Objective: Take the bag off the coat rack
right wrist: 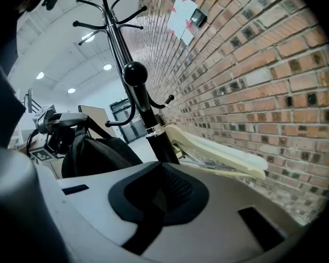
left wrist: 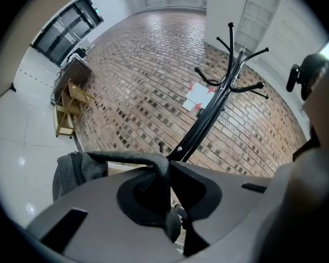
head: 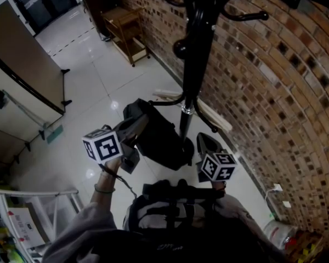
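Black bag (head: 162, 141) beside coat rack (head: 196, 64), contents unseen. Left claw (head: 132, 127) pinches its strap (left wrist: 120, 159). Right claw (head: 206, 145) pressed together, empty, near the rack.

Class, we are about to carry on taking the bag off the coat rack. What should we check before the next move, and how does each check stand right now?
1. Left gripper shut on the bag strap: ok, the strap is pinched between its jaws.
2. Bag hanging from that strap, beside the coat rack: ok.
3. Strap lifted clear of the lower hook: cannot tell, as the bag sits right next to it.
4. Right gripper empty: ok, jaws together with nothing between them.
5. Coat rack standing upright: ok.
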A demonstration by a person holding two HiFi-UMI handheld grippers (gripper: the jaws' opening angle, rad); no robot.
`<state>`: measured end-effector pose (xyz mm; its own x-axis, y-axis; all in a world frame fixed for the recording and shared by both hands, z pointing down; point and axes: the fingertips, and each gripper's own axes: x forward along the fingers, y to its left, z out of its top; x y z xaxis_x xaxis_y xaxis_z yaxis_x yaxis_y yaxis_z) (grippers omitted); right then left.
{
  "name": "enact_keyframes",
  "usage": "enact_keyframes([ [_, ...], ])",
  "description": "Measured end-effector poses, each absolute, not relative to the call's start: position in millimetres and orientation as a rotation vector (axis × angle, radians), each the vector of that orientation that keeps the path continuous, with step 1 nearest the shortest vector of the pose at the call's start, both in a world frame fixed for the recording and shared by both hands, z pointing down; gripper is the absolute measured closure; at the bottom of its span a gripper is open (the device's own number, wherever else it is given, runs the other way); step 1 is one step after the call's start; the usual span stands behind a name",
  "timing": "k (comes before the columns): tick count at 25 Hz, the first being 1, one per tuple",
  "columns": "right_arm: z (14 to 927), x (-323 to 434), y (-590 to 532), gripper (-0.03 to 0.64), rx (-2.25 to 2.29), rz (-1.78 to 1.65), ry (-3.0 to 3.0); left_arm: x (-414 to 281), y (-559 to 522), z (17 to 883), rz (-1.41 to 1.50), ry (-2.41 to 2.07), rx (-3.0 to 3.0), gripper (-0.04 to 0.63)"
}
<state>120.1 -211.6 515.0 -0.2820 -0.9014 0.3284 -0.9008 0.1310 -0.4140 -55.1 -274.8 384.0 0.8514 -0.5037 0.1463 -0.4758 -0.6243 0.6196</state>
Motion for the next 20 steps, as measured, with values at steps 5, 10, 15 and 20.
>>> enact_keyframes([
  [5, 510, 99, -212, 0.620, -1.803, -0.832, 2.450, -73, -262, 410, -0.019, -0.775, 2.321, 0.555],
  [10, 508, 76, -211, 0.620, -1.751, -0.834, 2.538, -98, -252, 443, 0.020, -0.860, 2.264, 0.555],
  [15, 501, 65, -213, 0.620, -1.686, -0.855, 2.531, -118, -242, 477, 0.033, -0.914, 2.180, 0.555],
  [20, 494, 57, -211, 0.620, -1.680, -0.820, 2.558, -129, -234, 494, 0.023, -0.940, 2.138, 0.555],
])
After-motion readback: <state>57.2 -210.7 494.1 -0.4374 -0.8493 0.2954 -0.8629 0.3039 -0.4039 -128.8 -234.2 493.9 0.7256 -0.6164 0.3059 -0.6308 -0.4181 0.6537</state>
